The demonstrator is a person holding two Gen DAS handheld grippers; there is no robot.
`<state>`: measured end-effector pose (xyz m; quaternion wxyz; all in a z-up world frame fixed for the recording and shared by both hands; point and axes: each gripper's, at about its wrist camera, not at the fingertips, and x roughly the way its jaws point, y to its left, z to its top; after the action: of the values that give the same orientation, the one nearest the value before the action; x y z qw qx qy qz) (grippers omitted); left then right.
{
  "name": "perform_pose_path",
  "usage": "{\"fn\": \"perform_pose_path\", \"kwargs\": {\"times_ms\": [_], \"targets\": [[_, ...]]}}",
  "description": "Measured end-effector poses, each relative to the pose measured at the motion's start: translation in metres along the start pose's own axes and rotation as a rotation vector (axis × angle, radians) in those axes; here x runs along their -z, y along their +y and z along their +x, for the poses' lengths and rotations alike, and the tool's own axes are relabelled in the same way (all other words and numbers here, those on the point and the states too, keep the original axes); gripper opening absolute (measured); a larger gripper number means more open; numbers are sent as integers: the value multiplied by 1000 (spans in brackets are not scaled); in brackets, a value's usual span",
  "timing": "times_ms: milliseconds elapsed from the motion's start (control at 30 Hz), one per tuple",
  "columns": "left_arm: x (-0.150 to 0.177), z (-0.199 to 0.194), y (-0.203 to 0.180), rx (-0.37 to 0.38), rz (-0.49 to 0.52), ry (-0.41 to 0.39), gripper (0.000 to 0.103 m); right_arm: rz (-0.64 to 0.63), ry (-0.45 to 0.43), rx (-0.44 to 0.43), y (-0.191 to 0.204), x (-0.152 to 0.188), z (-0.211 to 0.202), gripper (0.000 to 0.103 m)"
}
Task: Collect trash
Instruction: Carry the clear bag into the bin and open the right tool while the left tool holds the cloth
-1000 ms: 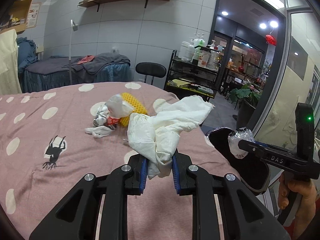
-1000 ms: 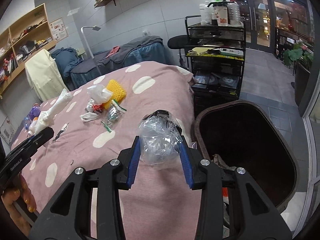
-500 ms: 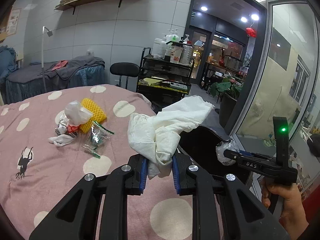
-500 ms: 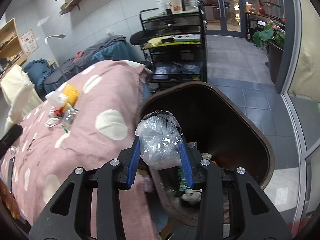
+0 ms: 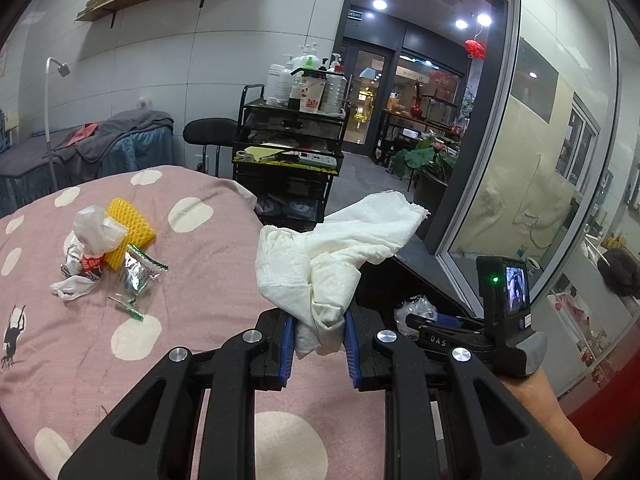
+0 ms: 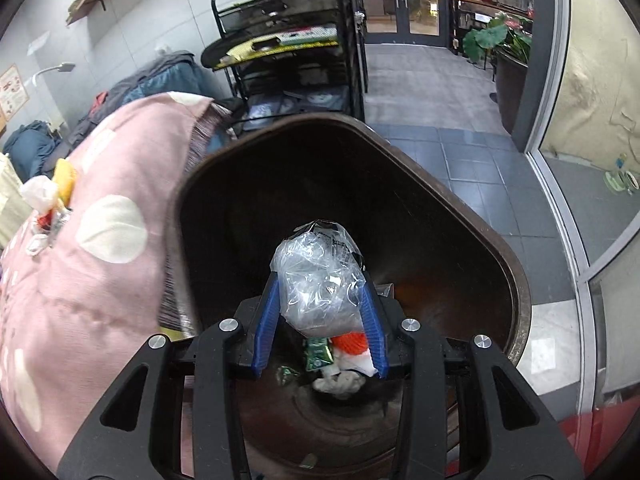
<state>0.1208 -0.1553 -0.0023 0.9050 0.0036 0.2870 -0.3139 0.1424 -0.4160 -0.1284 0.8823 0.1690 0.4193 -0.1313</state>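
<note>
We hold the right gripper point(image 6: 318, 304), clamped on a crumpled plastic bag point(image 6: 318, 280), over the trash bin point(image 6: 516, 304); releasing comes next. Our left gripper point(image 5: 318, 342) grips a white cloth point(image 5: 332, 252).

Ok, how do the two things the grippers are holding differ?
The white cloth in the left gripper is opaque and hangs over the pink bedspread. The crumpled clear plastic bag in the right gripper is see-through, over the open trash bin. Both are clamped.
</note>
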Motion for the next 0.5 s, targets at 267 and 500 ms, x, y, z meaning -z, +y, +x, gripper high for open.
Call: {"fn": "perform_pose_path", "kwargs": {"times_ms": [267, 500], "targets": [[4, 13, -15, 29, 18, 32, 21, 15, -18, 73, -11, 9, 8, 70], [3, 26, -26, 58, 31, 61, 21, 27, -38, 64, -18, 14, -8, 73]]}}
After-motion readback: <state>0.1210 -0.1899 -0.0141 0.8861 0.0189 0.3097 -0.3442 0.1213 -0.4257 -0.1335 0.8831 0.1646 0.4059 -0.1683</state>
